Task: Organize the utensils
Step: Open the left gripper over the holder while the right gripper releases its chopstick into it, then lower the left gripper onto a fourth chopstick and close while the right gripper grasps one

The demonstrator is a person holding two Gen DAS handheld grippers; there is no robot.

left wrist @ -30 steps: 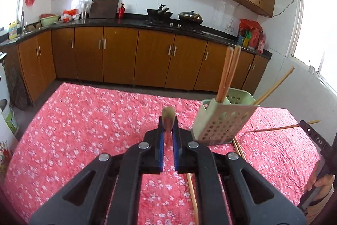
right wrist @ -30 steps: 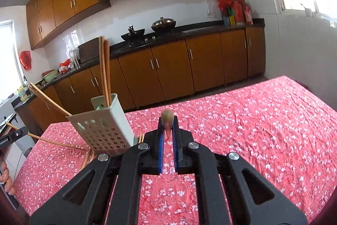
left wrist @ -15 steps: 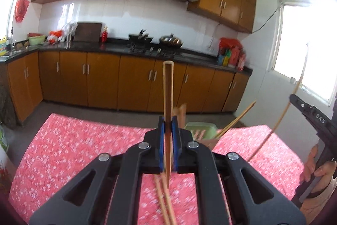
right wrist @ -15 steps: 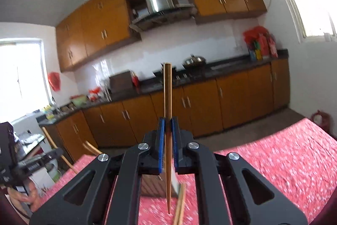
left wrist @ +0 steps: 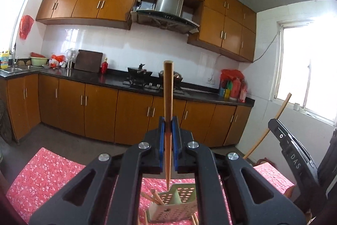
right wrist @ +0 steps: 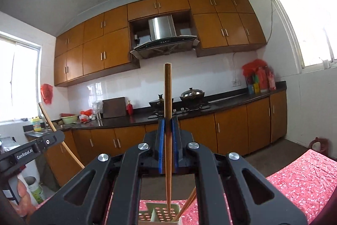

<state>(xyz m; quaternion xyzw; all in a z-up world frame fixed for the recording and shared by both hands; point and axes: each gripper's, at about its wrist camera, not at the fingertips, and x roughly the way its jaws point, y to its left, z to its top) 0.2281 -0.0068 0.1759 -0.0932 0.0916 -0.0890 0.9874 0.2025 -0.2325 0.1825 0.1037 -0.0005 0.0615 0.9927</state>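
Left wrist view: window at upper left, red bag (left wrist: 26, 26) hanging on the white tile wall, sink corner with a green bowl (left wrist: 39, 60) at left. Brown wood cabinets (left wrist: 92, 1) run across the top, steel range hood (left wrist: 168, 12) at centre, dark counter (left wrist: 109, 79) with a stove and pots, red-capped bottles (left wrist: 232, 85) at right, second window far right. Bench (left wrist: 42, 178) at the bottom is covered in a red floral cloth.

Left gripper (left wrist: 168, 132) fills the lower centre, its fingers pinched narrow on an upright chopstick (left wrist: 168, 98) whose tip hangs just over the green perforated holder (left wrist: 174, 204) at bottom centre; other chopsticks already stand in it. At right edge the right gripper (left wrist: 294, 159) shows "DAS" lettering and carries a second chopstick (left wrist: 271, 121), tilted.

Right wrist view: at left edge the other tool reads "GenRobot.AI" (right wrist: 24, 153). Same cabinets, hood (right wrist: 162, 35), lidded pot (right wrist: 191, 94). Right gripper fingers (right wrist: 161, 140) are closed narrow on its chopstick, upright, tip down inside the holder's rim at bottom centre. Red cloth at lower right.
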